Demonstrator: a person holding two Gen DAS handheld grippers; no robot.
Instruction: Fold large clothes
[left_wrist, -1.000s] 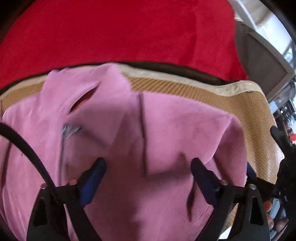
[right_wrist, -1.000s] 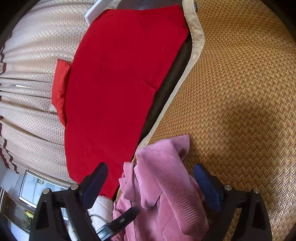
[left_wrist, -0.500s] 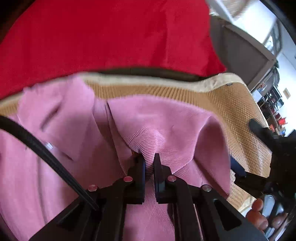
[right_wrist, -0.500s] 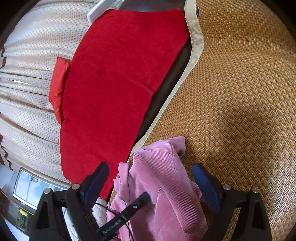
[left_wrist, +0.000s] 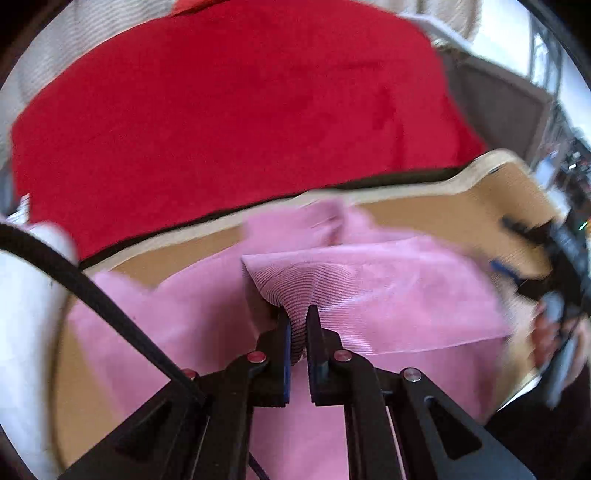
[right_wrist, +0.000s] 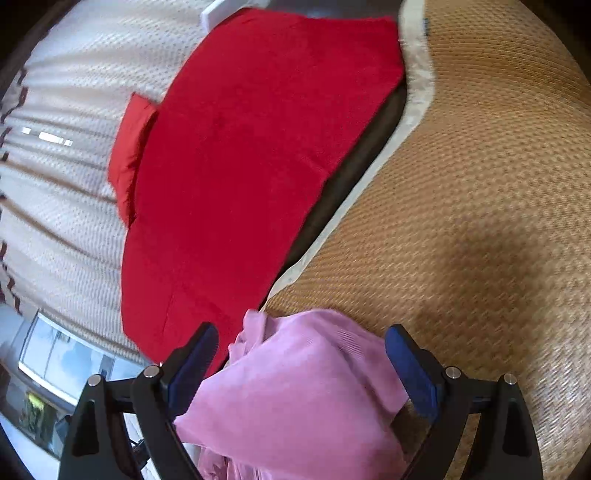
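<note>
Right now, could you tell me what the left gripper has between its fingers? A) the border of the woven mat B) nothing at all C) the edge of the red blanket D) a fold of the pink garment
D: in the left wrist view the left gripper is shut on a ridge of the pink garment, pinched up off the woven mat; the red blanket lies beyond, untouched.
</note>
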